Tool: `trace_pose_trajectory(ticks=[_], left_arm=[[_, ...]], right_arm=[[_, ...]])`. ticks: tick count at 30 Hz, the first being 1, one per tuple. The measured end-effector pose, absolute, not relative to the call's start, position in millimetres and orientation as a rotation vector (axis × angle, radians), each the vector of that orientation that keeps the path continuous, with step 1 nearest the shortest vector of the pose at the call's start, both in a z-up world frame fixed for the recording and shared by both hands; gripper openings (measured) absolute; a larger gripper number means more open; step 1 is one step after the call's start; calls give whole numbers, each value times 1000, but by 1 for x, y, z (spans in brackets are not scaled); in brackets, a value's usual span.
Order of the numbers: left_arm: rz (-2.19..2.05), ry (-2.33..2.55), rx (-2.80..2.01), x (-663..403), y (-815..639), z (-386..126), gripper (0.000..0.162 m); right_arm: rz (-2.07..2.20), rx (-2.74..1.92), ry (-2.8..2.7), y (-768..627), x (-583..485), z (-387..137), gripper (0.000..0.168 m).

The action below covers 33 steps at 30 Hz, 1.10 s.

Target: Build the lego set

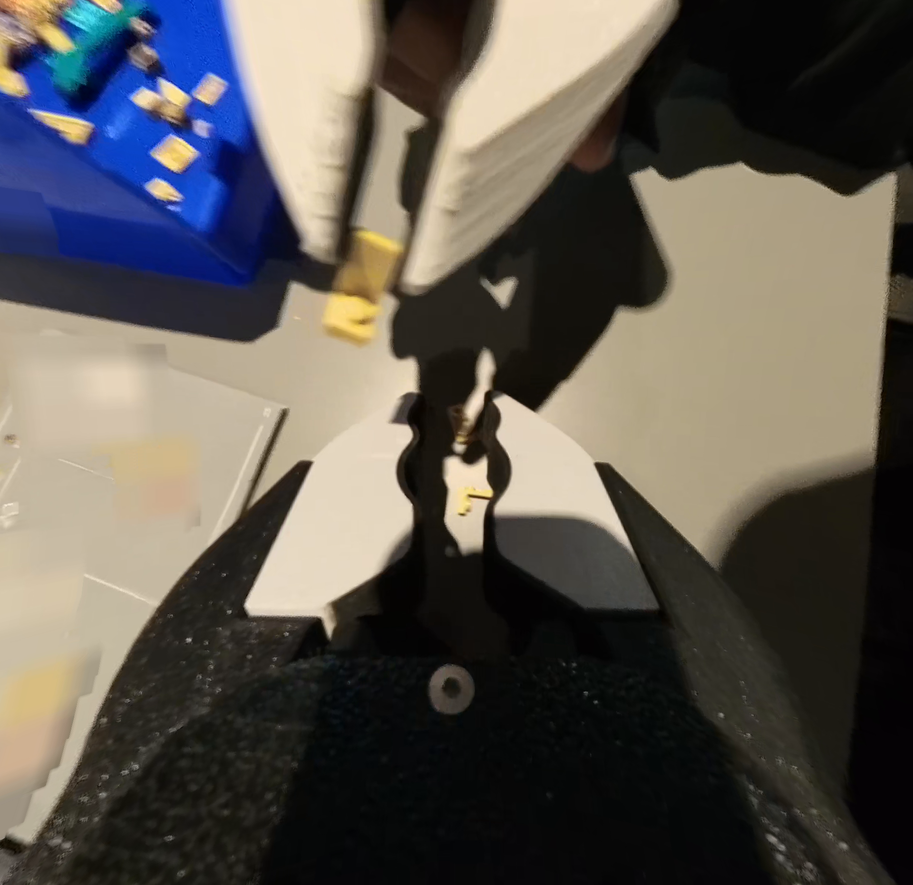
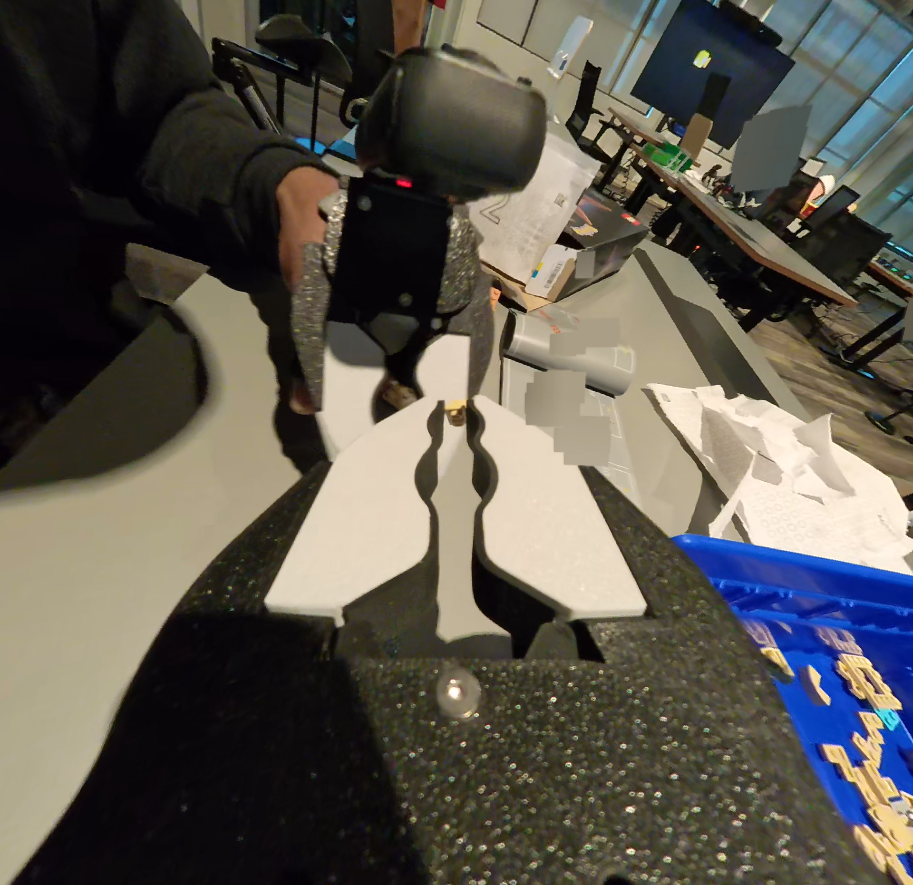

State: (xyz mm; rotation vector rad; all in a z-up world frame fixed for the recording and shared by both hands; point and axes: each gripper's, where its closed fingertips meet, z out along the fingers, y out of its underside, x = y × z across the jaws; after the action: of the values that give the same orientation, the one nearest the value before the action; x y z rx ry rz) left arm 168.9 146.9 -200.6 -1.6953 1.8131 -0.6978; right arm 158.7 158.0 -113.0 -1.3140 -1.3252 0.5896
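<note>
My left gripper [image 1: 457,411] is shut on a small gold lego piece [image 1: 462,424] at its tips, just above the grey table [image 1: 741,367]. My right gripper [image 1: 368,280] comes in from above in the left wrist view, shut on a tan lego piece [image 1: 368,263] with a yellow part [image 1: 351,318] hanging below it. The right wrist view shows the right gripper [image 2: 454,409] pinching that tan piece [image 2: 454,411] at its tips. The left gripper [image 2: 399,392] faces it close by, held by a hand. A tiny yellow piece [image 1: 472,498] lies on the table under the left gripper.
A blue tray [image 1: 173,209] with several loose tan and teal pieces sits at upper left; it also shows at lower right in the right wrist view [image 2: 790,589]. A booklet [image 1: 148,466] lies left. Torn paper bags [image 2: 790,466] and boxes [image 2: 543,219] lie behind. About 8 centimetres separates my left fingertips from my right.
</note>
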Motion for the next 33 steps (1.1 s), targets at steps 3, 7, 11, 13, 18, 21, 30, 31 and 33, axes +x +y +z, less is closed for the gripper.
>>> trace_pose_trajectory(ticks=[3, 7, 11, 13, 18, 21, 30, 31, 33], left_arm=[[-682, 1721, -1668, 168, 161, -190, 22], [-683, 1616, -1576, 164, 174, -167, 22], [-713, 1579, -1450, 163, 172, -147, 21], [-722, 1570, -1411, 162, 171, -142, 21], [-735, 1572, -1326, 159, 170, -137, 21], [-742, 1553, -1268, 160, 169, -131, 21], [-711, 1525, -1242, 160, 174, -129, 21], [-714, 1524, -1243, 160, 174, -129, 21], [-720, 1523, -1246, 159, 174, -129, 21]], right_arm=[[617, -1312, -1325, 156, 158, -112, 8], [638, -1320, -1323, 156, 158, -114, 8], [649, -1328, -1326, 156, 158, -116, 8], [658, -1327, -1321, 156, 158, -116, 8], [686, -1334, -1303, 157, 158, -115, 8], [676, -1343, -1302, 158, 157, -116, 8], [659, -1359, -1294, 161, 157, -118, 8], [658, -1361, -1294, 161, 157, -118, 8], [652, -1363, -1297, 161, 157, -119, 8]])
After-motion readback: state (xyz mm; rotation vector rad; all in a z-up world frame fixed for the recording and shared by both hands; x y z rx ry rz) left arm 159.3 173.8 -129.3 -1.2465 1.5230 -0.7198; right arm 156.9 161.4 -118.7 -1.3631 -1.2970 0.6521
